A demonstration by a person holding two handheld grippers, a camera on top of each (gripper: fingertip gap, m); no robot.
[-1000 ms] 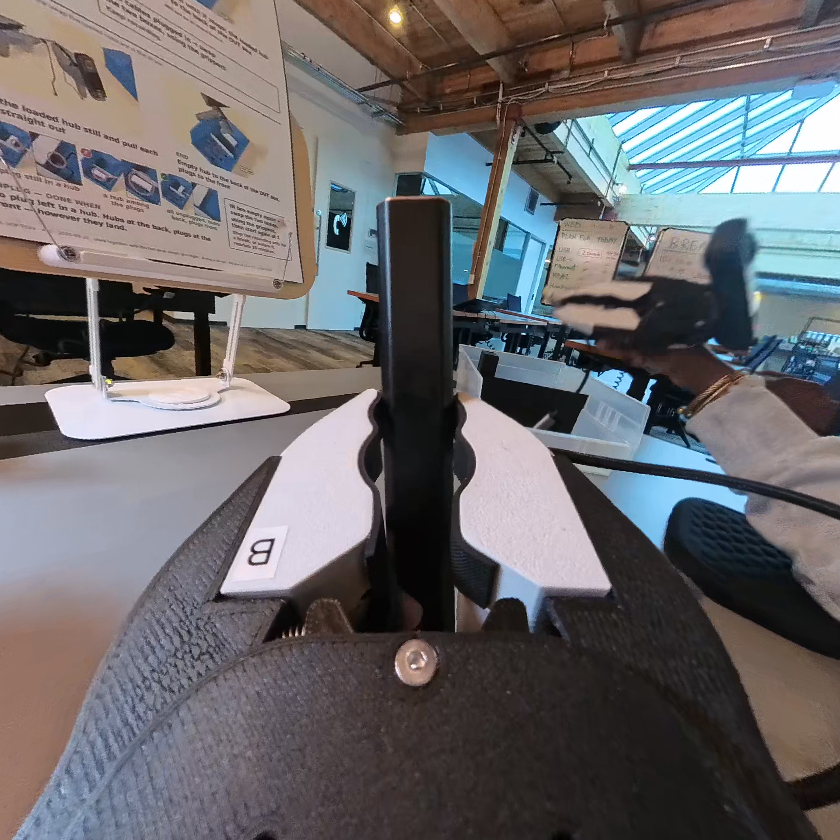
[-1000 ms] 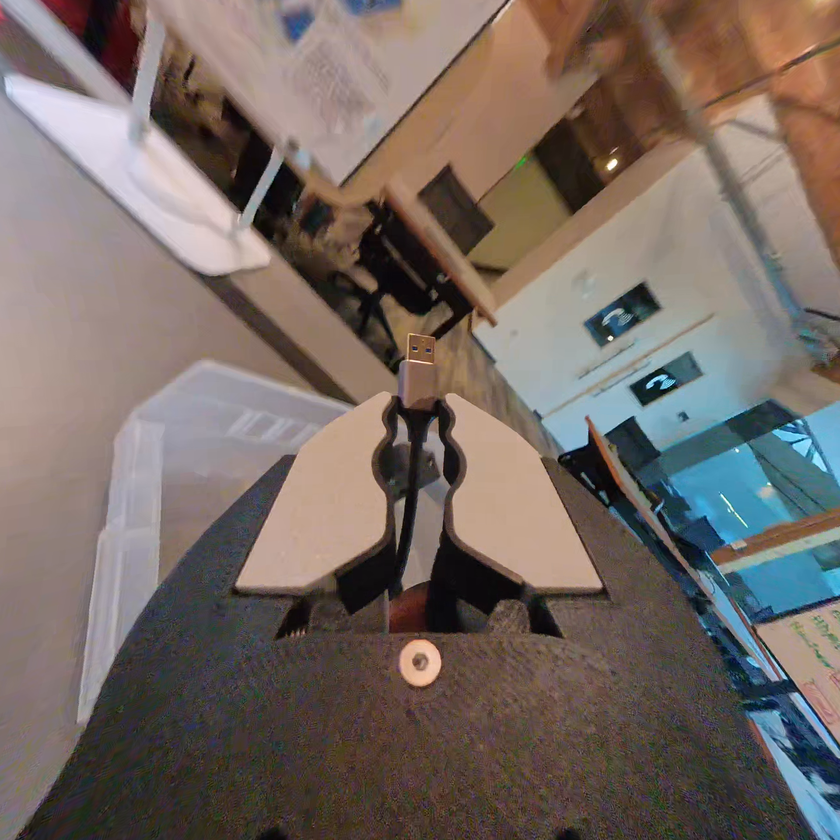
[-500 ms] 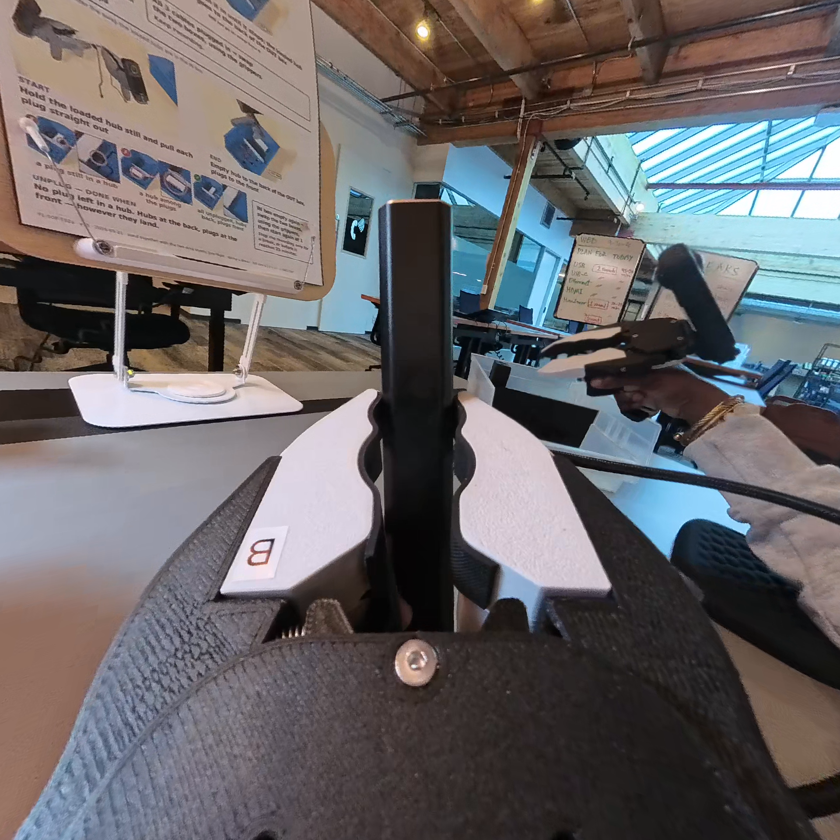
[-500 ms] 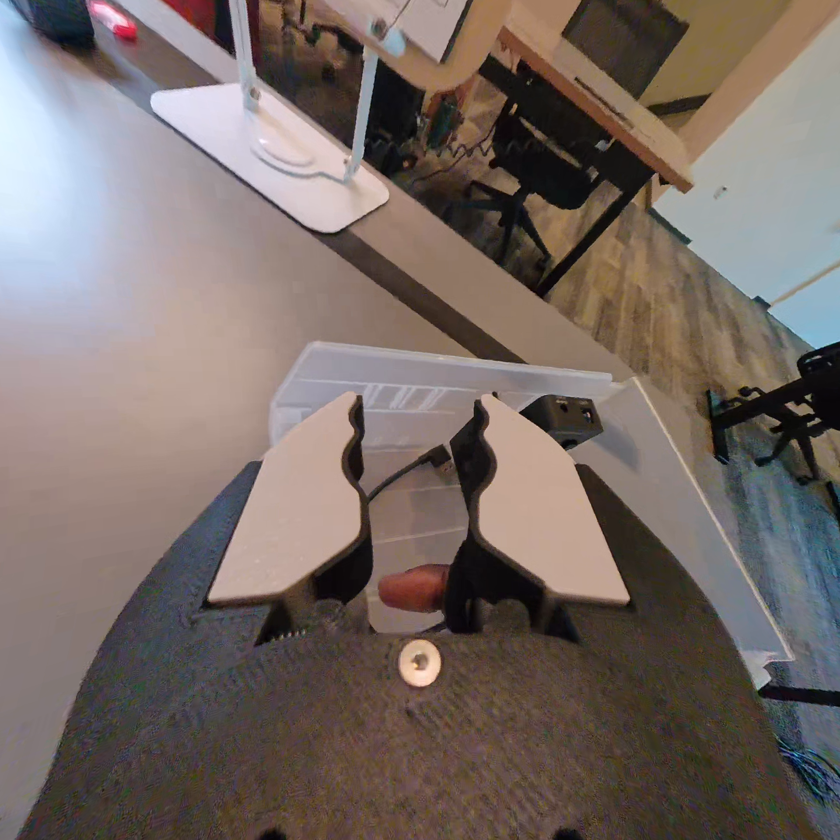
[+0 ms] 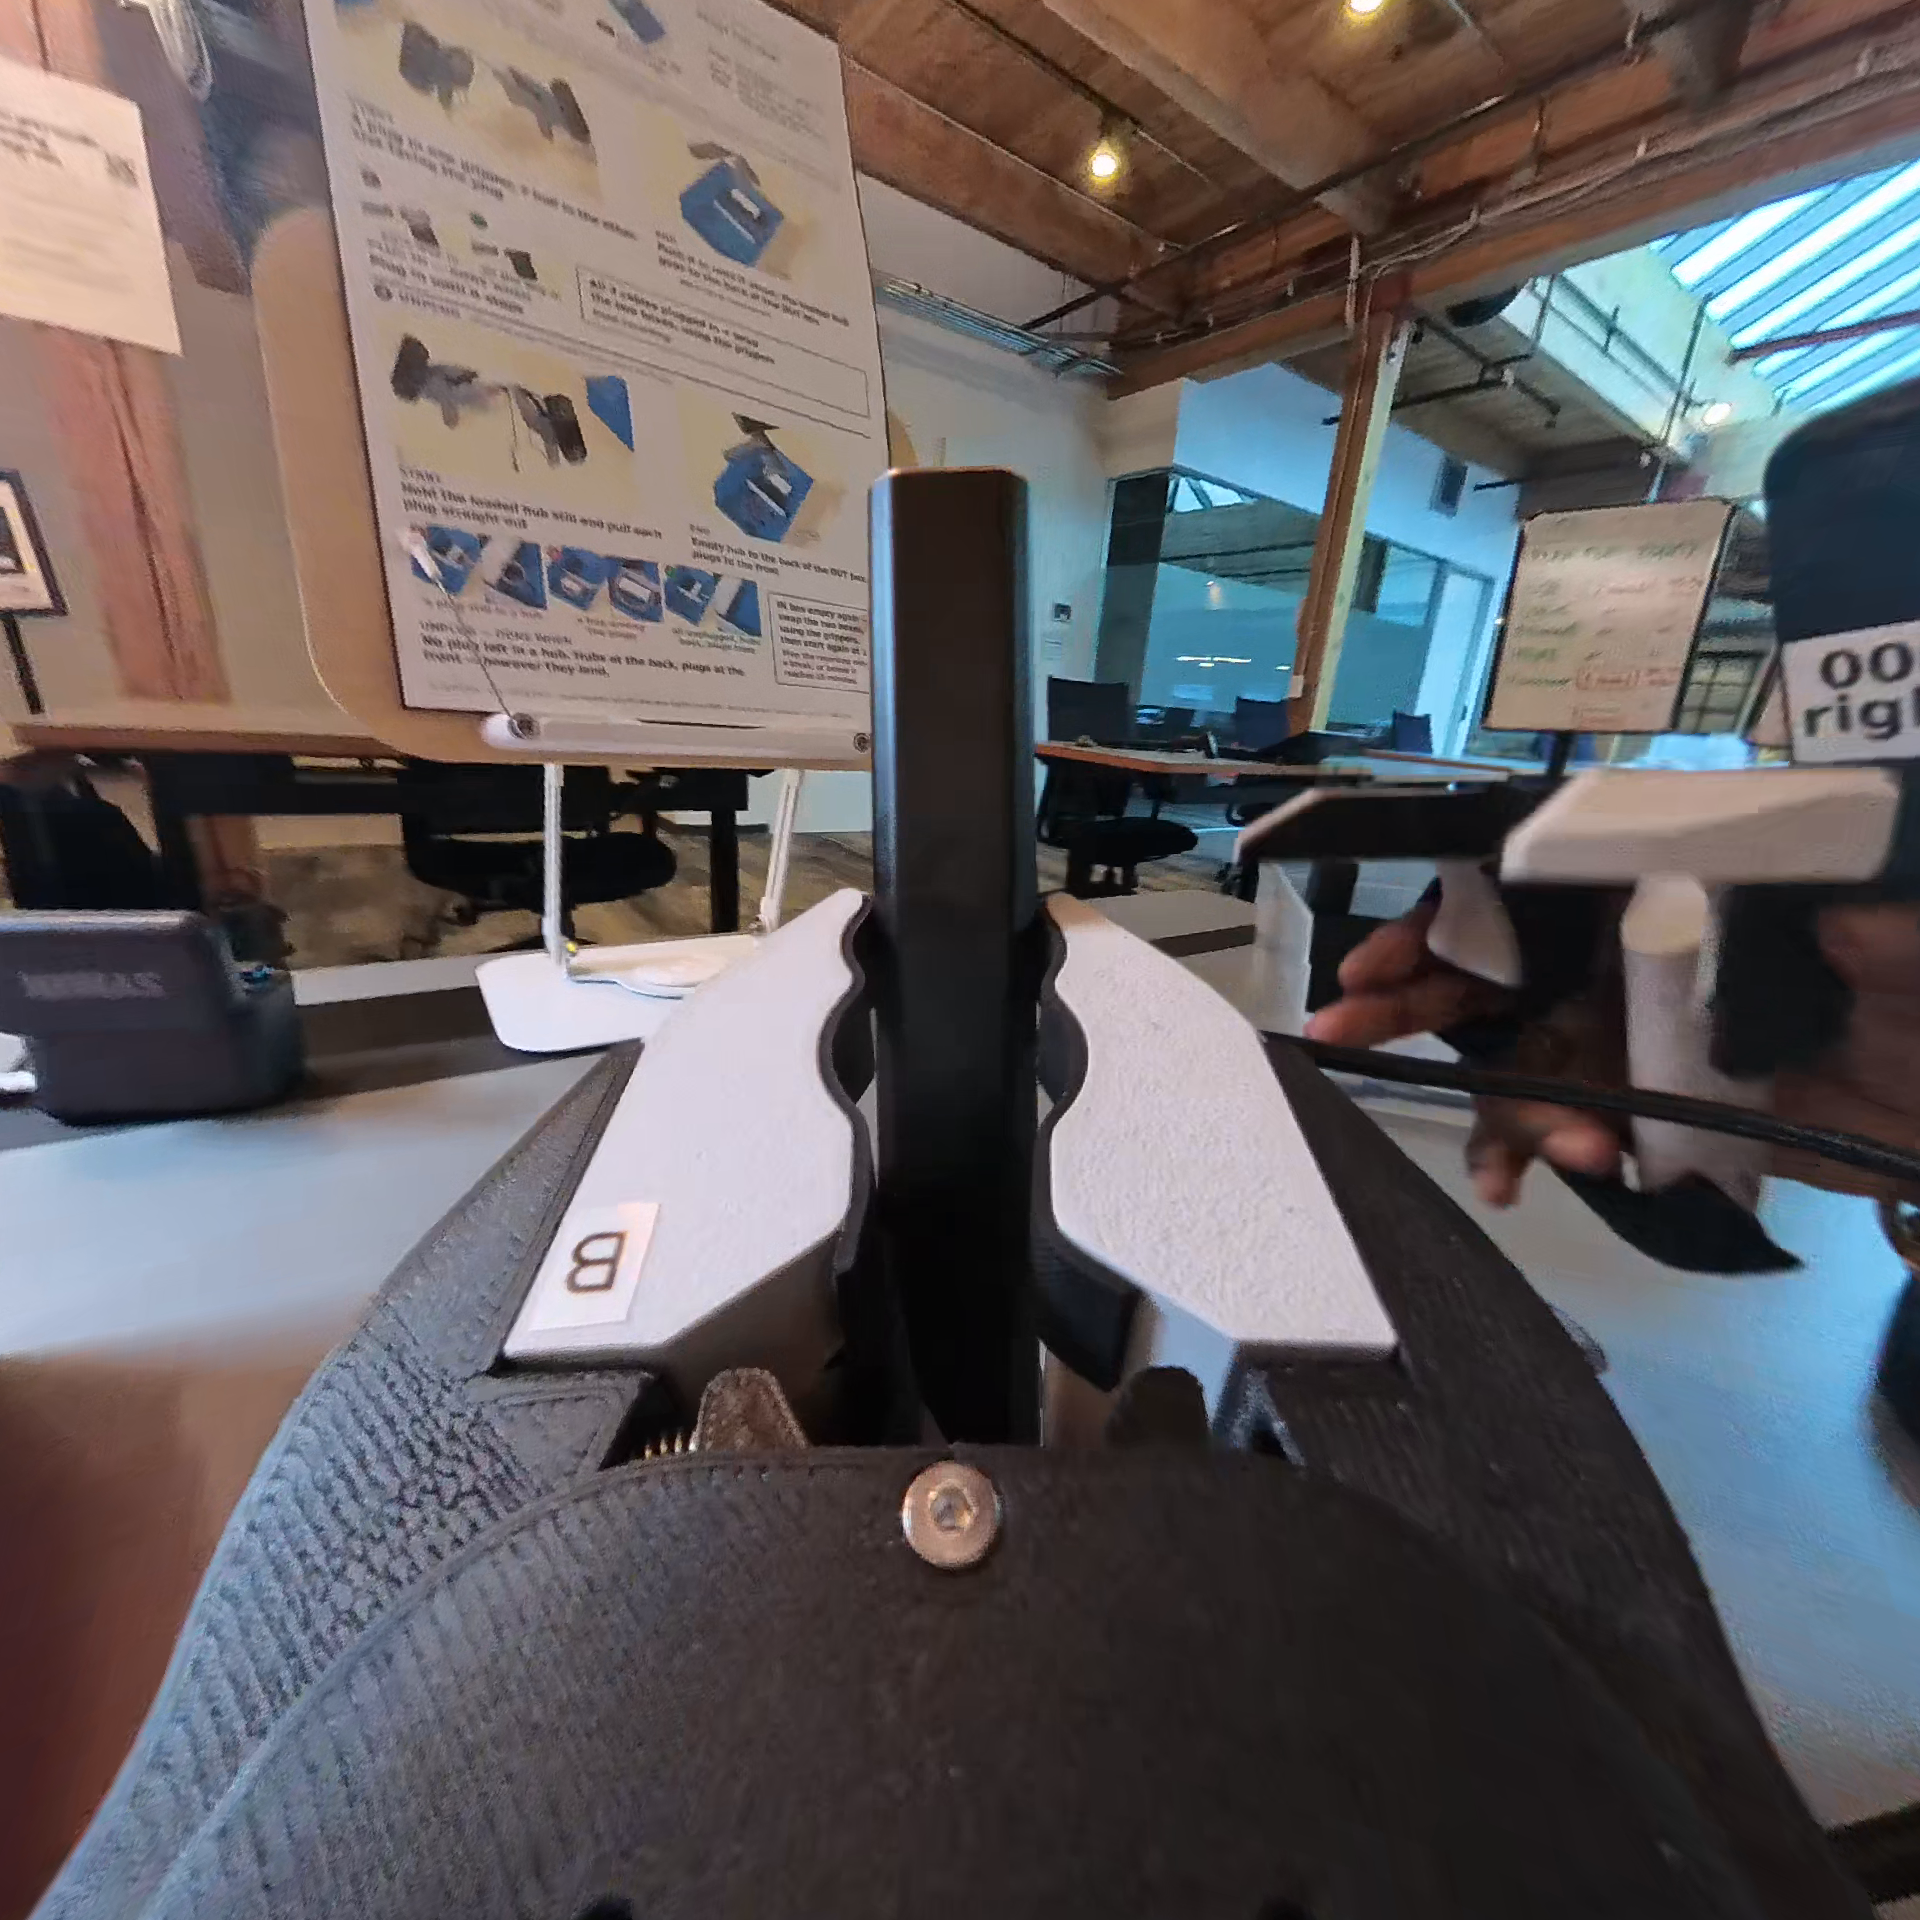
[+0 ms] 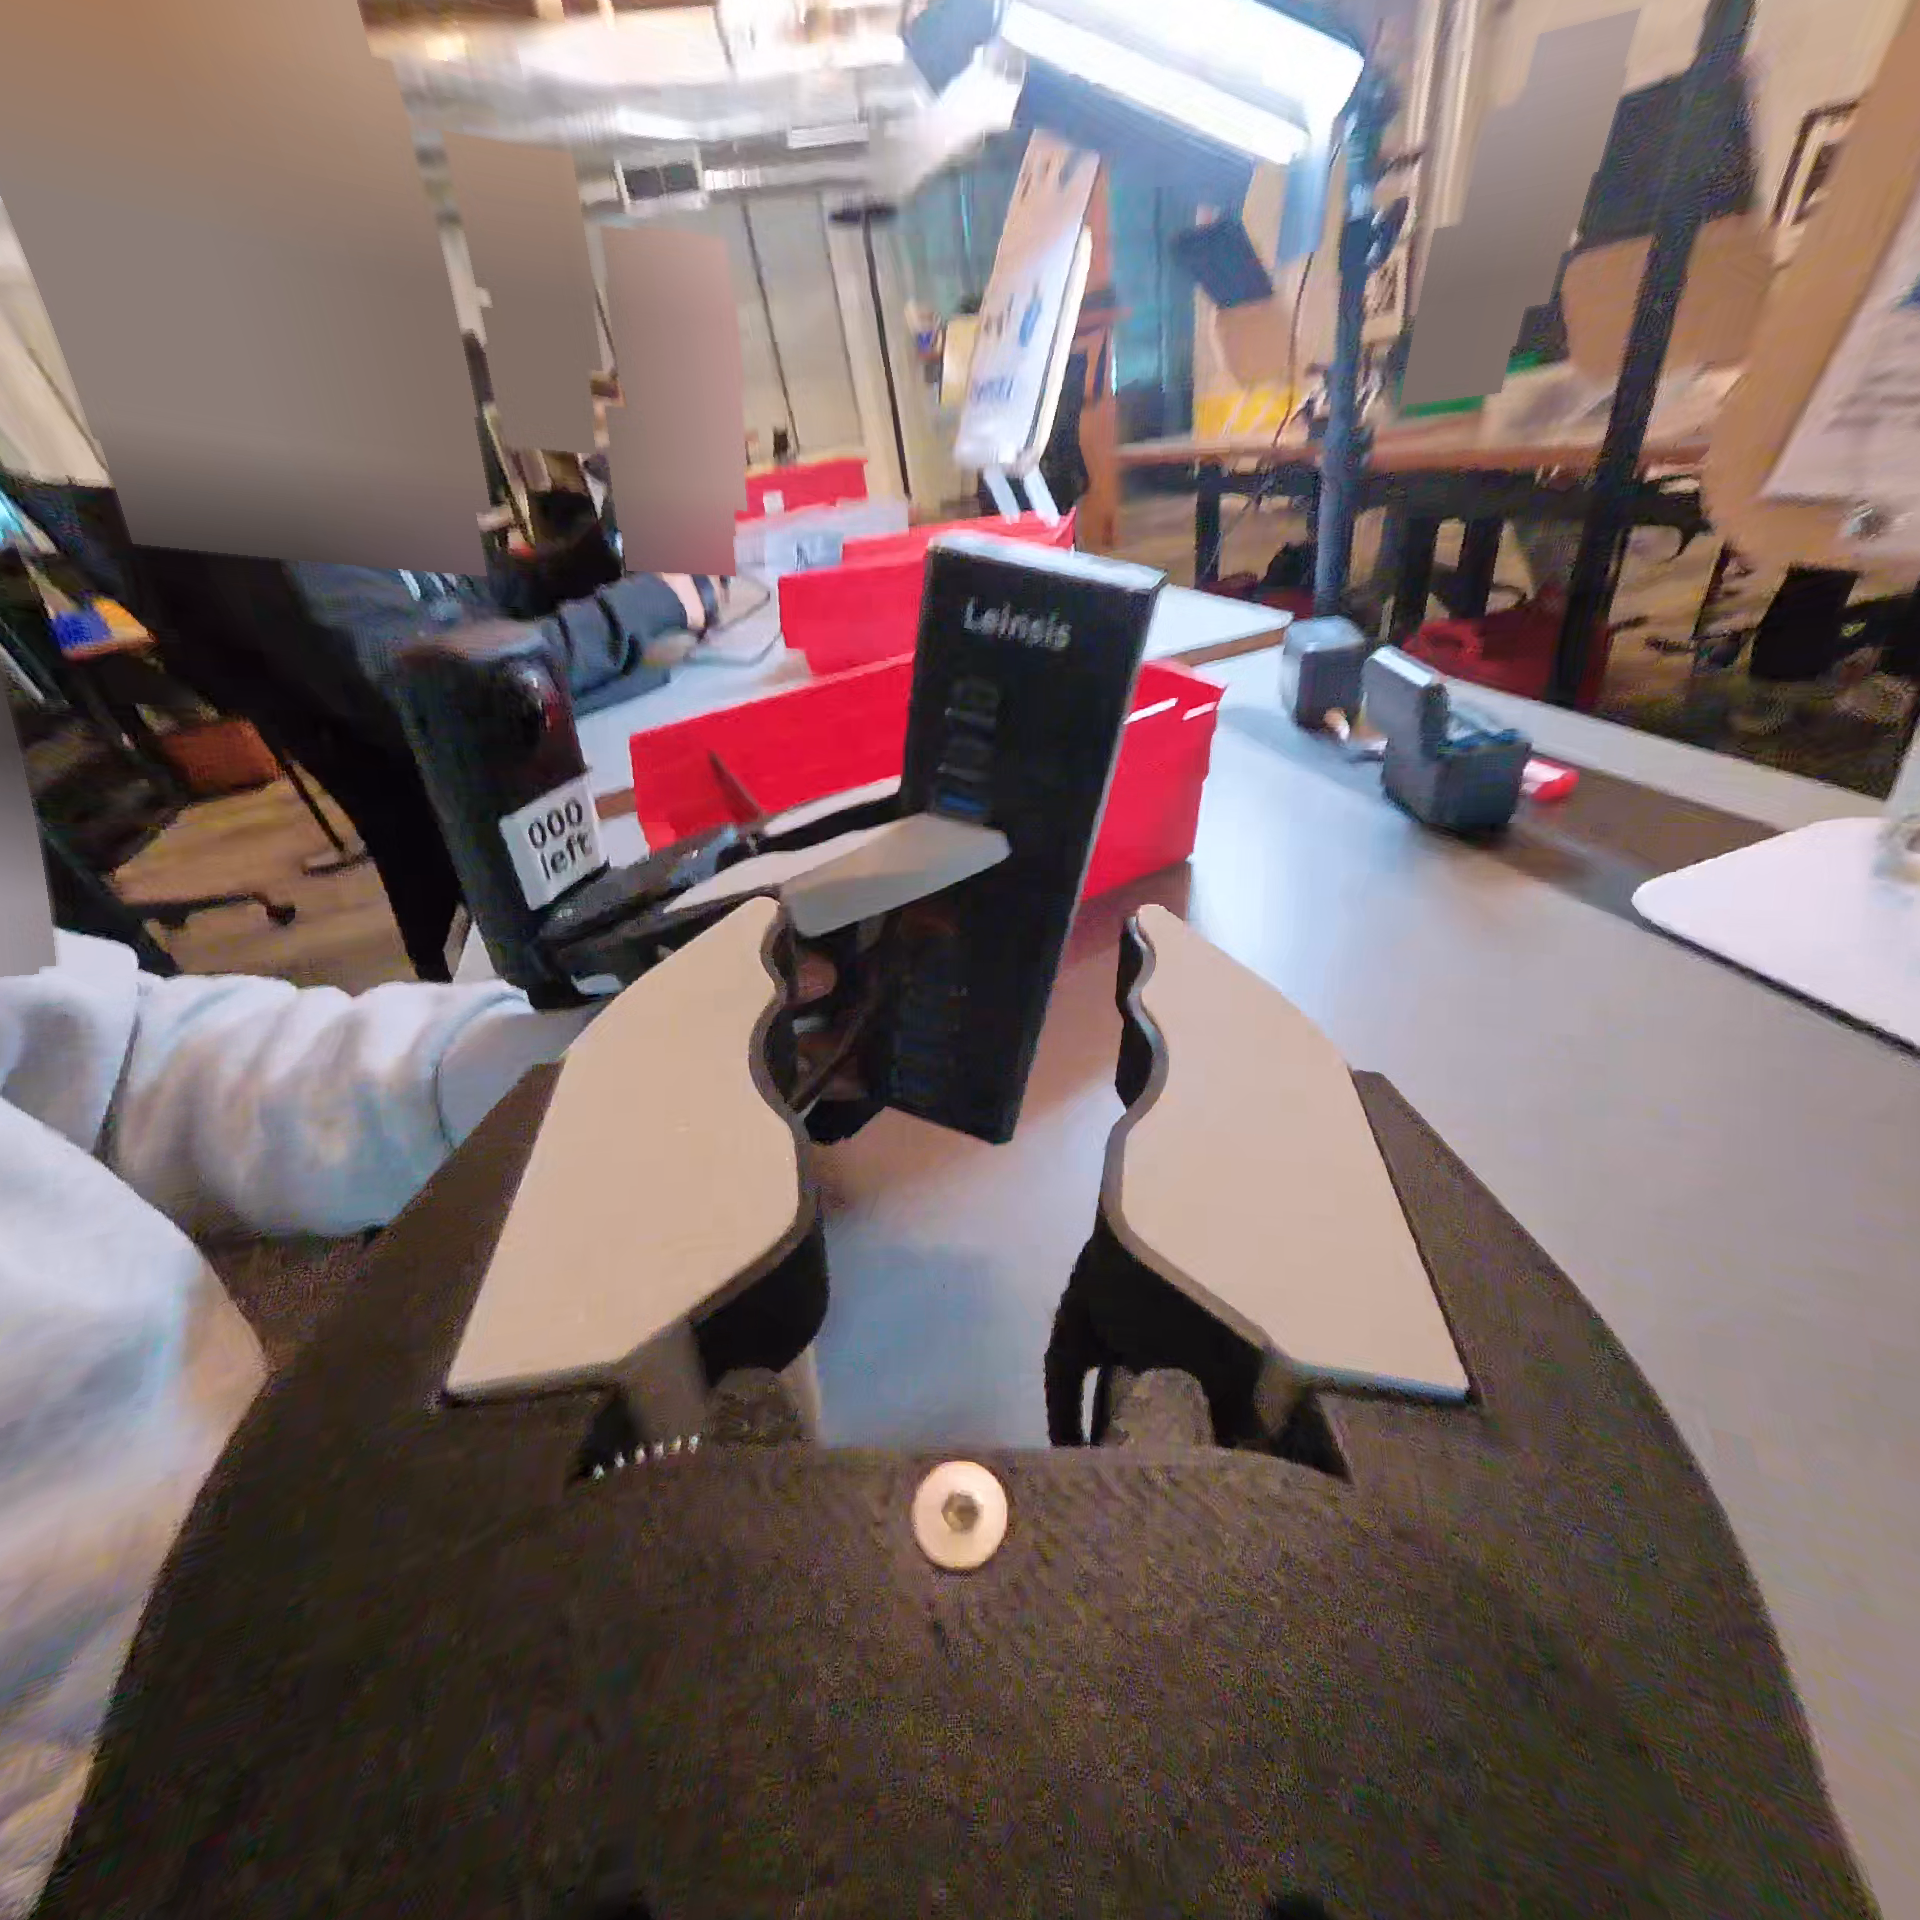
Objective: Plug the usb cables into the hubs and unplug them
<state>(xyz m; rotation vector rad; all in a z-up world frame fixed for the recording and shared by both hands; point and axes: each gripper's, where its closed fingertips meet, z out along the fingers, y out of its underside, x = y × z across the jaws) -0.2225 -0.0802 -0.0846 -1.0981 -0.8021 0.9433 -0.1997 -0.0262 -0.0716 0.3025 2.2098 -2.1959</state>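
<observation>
My left gripper (image 5: 951,914) is shut on a black USB hub (image 5: 951,727), which stands upright between its white fingers above the grey table (image 5: 208,1226). In the right wrist view the hub (image 6: 1018,790) is upright and slightly tilted, gripped from the left by the left gripper (image 6: 935,842). My right gripper (image 6: 951,935) is open and empty, with its fingers spread just short of the hub's lower end. It also shows side-on in the left wrist view (image 5: 1382,847), held in a hand. A black cable (image 5: 1558,1101) runs across at the right; no plug is in view.
An instruction board (image 5: 623,416) on a white stand base (image 5: 603,987) stands at the back. A dark grey device (image 5: 145,1018) lies at the left. Red bins (image 6: 1143,769) and more grey devices (image 6: 1444,748) sit behind the hub. A person's pale sleeve (image 6: 260,1091) is at the left. Across from one pair of fingers to the other is roughly 7 centimeters. The dark grey device (image 5: 145,1018) lies some 35 centimeters from my left tips, 40 centimeters from my right tips.
My right gripper let go of the USB plug over the clear bin, opened, and swung round to face the hub. My left gripper kept its hold on the hub and turned slightly left.
</observation>
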